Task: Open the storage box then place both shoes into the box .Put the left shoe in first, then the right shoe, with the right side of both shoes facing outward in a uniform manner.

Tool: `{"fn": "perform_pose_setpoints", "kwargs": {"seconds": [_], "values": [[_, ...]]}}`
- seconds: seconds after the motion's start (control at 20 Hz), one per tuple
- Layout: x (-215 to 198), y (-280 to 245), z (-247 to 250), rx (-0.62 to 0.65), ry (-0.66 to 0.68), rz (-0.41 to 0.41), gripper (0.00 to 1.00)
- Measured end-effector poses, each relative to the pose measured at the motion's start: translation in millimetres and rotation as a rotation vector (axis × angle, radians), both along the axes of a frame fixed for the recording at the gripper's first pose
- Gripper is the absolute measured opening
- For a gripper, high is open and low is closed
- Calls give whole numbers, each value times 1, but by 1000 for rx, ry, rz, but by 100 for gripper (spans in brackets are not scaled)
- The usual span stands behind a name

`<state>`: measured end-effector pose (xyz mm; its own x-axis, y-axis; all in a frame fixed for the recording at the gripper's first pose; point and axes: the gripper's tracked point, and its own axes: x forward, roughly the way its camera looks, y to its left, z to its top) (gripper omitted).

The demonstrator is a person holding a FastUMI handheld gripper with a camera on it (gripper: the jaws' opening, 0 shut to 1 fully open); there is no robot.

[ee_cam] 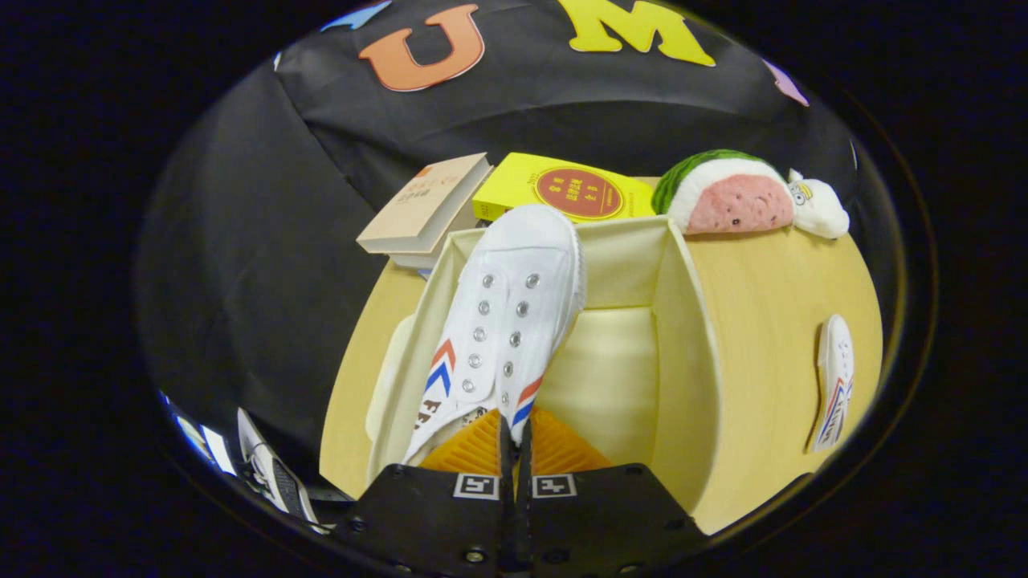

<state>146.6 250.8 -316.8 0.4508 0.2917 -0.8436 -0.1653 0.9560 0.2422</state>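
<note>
Fingers: gripper [514, 429] pinched white canvas shoe's [506, 321] heel over open cream storage box [683, 337].
Shoe: red-blue chevrons, no readable brand.

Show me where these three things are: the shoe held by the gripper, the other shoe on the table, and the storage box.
Held shoe [502, 321]: gripper view, on its eyelet panel.
Other shoe [835, 377]: gripper view, on its upper, lying on the table.
Storage box [683, 353]: gripper view, on its right inner wall.
</note>
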Motion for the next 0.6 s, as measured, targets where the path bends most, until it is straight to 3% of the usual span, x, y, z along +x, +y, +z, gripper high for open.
{"fn": "perform_pose_setpoints", "kwargs": {"seconds": [0.3, 0.6], "values": [[-16, 8, -51, -101, 98, 26, 0], [-14, 7, -64, -148, 153, 16, 0]]}}
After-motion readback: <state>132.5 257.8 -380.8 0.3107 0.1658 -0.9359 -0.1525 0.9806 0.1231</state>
